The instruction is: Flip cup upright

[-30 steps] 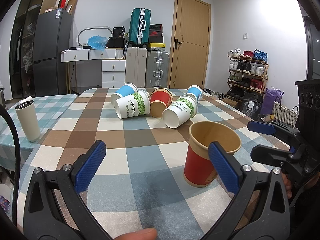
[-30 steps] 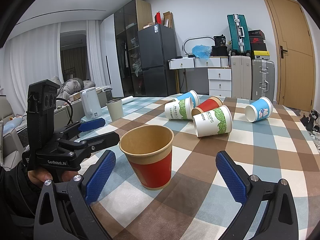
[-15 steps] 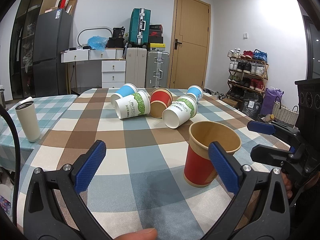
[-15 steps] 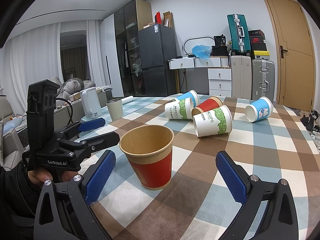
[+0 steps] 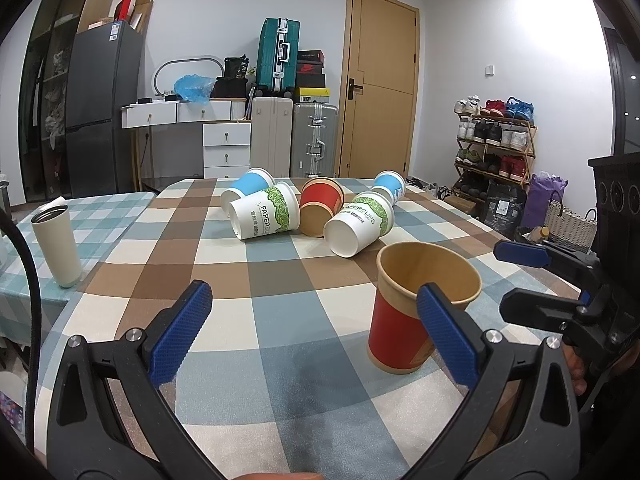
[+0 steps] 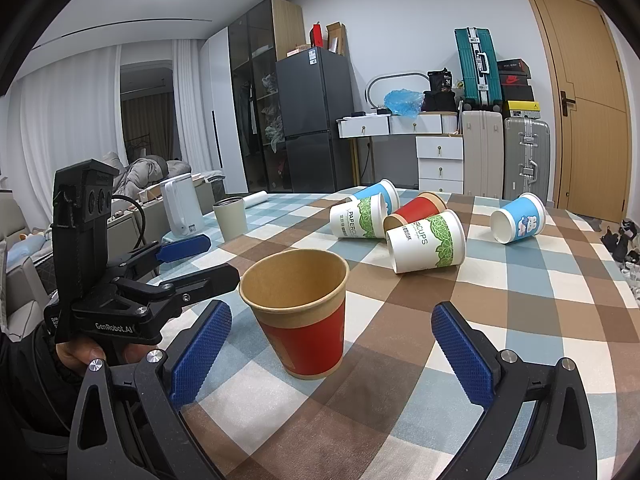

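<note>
Cup (image 6: 302, 314), the red one, is standing upright on the checked table (image 6: 520, 312), mouth up, nothing touching it. Right gripper (image 6: 332, 350) is sitting wide open with the cup between its pads, closer to the left one. Left gripper (image 5: 312, 324) is gaping open too, cup at about 2 o'clock, partly behind its right pad (image 5: 446, 334). Five more cups are lying tipped in a bunch at 12 o'clock: two green (image 6: 426, 242), two blue (image 6: 518, 223), one red (image 6: 416, 212). Tumbler (image 5: 56, 246) is standing at 10 o'clock.
</note>
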`<action>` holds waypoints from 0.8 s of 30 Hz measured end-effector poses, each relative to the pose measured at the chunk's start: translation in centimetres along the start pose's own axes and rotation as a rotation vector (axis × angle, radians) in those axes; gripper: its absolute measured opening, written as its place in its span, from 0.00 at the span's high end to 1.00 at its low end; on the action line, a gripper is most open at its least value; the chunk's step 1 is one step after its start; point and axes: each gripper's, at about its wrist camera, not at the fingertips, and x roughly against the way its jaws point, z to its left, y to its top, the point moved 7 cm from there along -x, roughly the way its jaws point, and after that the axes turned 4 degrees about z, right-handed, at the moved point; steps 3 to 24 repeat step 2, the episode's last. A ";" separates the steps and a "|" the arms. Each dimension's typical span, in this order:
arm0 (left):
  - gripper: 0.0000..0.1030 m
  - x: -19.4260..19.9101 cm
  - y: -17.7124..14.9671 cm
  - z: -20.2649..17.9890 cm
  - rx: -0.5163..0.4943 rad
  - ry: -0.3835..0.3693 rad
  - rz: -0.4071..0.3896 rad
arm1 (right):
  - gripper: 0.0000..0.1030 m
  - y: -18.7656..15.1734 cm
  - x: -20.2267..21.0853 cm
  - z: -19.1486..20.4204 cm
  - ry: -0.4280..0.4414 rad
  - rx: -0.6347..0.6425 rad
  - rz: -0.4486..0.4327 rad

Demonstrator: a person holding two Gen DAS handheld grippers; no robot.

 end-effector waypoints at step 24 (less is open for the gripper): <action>0.01 0.0 0.0 0.1 0.001 -0.001 0.001 | 0.01 0.0 0.0 -0.1 0.000 -0.001 0.000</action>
